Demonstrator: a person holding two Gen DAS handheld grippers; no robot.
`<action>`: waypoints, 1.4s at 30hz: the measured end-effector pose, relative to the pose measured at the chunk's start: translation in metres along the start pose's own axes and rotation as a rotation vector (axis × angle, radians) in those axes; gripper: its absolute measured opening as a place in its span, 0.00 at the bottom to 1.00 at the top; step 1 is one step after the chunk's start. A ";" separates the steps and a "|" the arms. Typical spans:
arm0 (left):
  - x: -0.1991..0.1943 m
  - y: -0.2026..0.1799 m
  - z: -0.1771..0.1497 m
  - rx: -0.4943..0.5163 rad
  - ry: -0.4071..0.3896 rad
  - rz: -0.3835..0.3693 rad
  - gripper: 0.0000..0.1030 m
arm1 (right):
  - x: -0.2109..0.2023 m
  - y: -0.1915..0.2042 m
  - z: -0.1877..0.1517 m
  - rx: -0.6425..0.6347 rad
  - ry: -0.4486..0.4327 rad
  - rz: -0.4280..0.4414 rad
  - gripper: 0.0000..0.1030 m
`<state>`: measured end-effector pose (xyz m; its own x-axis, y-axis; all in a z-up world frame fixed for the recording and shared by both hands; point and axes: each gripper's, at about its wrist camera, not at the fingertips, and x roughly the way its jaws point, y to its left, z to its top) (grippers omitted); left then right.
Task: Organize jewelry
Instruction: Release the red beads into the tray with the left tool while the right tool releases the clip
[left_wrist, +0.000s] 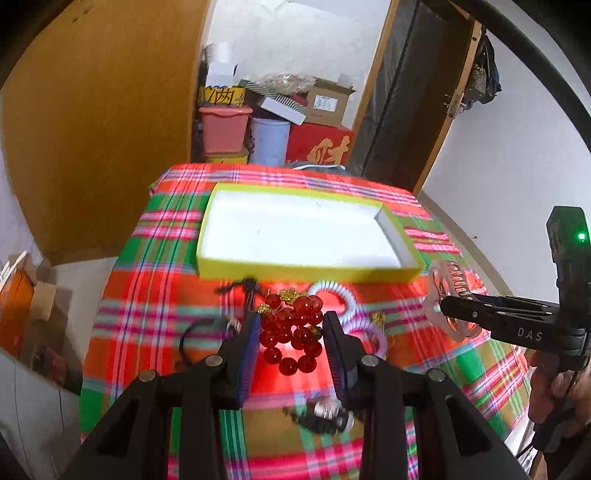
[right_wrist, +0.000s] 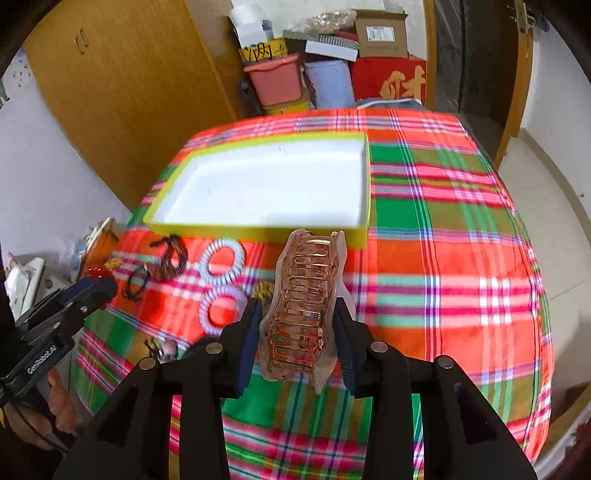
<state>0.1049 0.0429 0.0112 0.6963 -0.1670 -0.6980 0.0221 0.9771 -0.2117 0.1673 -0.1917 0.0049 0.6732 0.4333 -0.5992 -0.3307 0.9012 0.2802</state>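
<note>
A shallow yellow box (left_wrist: 306, 273) with a white inside lies on the plaid cloth; it also shows in the right wrist view (right_wrist: 258, 230). My left gripper (left_wrist: 291, 325) is shut on a red bead bracelet (left_wrist: 291, 332) with gold charms, held above the cloth in front of the box. My right gripper (right_wrist: 299, 321) is shut on a clear pink hair claw clip (right_wrist: 303, 306), near the box's front right corner; the clip (left_wrist: 448, 295) and gripper also show at the right in the left wrist view.
Two white spiral hair ties (right_wrist: 221, 262) (right_wrist: 218, 308), black hair ties (right_wrist: 171, 254) and a small gold piece (right_wrist: 264, 290) lie on the plaid cloth (right_wrist: 443, 258). A dark metal trinket (left_wrist: 325, 415) lies near the front. Boxes and bins (left_wrist: 266, 122) stand behind the table.
</note>
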 end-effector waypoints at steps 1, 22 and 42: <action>0.002 0.000 0.005 0.004 -0.003 -0.004 0.34 | -0.001 0.000 0.005 0.001 -0.008 0.006 0.38; 0.124 0.038 0.097 0.006 0.085 0.013 0.34 | 0.076 -0.001 0.099 -0.033 -0.025 0.008 0.38; 0.184 0.062 0.114 -0.027 0.148 0.083 0.35 | 0.117 -0.019 0.125 -0.025 -0.011 -0.023 0.41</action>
<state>0.3161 0.0881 -0.0530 0.5816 -0.1051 -0.8067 -0.0517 0.9848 -0.1657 0.3356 -0.1569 0.0232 0.6881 0.4128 -0.5968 -0.3314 0.9104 0.2477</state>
